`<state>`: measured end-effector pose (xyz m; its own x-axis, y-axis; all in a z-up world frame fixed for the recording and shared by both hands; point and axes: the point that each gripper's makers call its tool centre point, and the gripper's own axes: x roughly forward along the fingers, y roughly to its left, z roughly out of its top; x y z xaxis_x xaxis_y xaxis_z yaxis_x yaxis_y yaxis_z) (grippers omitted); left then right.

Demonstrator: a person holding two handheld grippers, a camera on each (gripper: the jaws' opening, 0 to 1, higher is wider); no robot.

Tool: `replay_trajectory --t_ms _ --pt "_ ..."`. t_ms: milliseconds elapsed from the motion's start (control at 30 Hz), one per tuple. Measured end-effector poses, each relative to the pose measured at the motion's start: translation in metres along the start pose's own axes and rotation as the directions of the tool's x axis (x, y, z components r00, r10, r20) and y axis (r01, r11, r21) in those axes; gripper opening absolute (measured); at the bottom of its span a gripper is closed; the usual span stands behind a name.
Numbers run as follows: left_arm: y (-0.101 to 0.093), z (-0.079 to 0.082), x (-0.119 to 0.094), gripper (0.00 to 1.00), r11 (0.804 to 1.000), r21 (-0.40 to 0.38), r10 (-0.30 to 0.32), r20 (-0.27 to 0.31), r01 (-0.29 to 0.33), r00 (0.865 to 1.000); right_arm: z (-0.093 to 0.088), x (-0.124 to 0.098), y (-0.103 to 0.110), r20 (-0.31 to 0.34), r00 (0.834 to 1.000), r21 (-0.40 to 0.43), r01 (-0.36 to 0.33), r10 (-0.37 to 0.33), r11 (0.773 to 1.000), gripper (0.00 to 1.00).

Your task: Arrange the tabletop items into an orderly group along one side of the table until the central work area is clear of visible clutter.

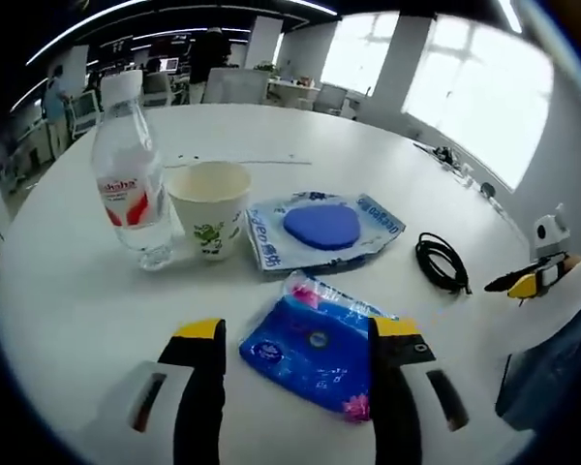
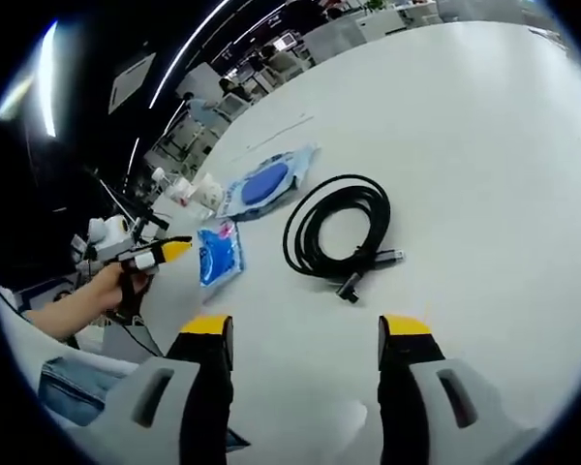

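A: Where is the free room on the white table [image 1: 68,291]?

B: Take the paper cup [image 1: 211,206] as the mark. In the left gripper view the far side of the table beyond the cup is bare up to its curved edge, and so is the near strip on the cup's bottle side. The water bottle [image 1: 129,174] stands upright just beside the cup. On the cup's other side lies a clear packet with a blue disc [image 1: 321,226], close to touching it. A blue tissue pack [image 1: 315,351] lies flat nearer the camera than the cup. A coiled black cable [image 1: 441,262] lies well apart from the cup, toward the table's edge.

A: And the left gripper [image 1: 296,387]?

B: Spread wide and holding nothing; its jaws stand on either side of the tissue pack's near end, and whether they touch it I cannot tell.

A: The other one?

B: The right gripper [image 2: 305,368] is also spread and empty, low over bare table, with the cable [image 2: 334,228] just ahead of it. In that view a hand [image 2: 97,291] grips the left gripper [image 2: 150,255] beside the tissue pack [image 2: 218,254], its yellow-tipped jaws pointing over the table's edge.
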<state>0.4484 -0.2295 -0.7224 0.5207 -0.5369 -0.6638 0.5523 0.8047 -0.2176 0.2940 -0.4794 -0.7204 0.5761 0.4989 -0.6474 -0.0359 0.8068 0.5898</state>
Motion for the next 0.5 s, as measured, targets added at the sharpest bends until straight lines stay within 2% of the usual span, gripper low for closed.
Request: replay_trajectory --t_ms 133,300,433,500 --pt "0.004 0.003 0.006 0.56 1.0 0.02 -0.009 0.006 0.009 1.0 -0.001 -0.001 0.002 0.0 1.0 -0.004 -0.005 0.005 1.0 0.59" --pt "0.006 -0.003 0.012 0.38 0.999 0.032 -0.039 -0.014 0.039 0.999 -0.002 -0.001 0.002 0.002 1.0 0.015 -0.008 0.008 1.0 0.59" --pt "0.013 -0.012 0.014 0.33 0.999 0.023 -0.036 -0.037 0.037 0.999 -0.003 -0.001 0.003 -0.001 1.0 0.014 -0.008 0.008 1.0 0.59" --pt "0.015 -0.015 0.012 0.28 0.999 0.024 -0.025 -0.052 0.026 0.998 -0.003 0.0 0.005 -0.008 1.0 0.009 -0.009 0.009 1.0 0.59"
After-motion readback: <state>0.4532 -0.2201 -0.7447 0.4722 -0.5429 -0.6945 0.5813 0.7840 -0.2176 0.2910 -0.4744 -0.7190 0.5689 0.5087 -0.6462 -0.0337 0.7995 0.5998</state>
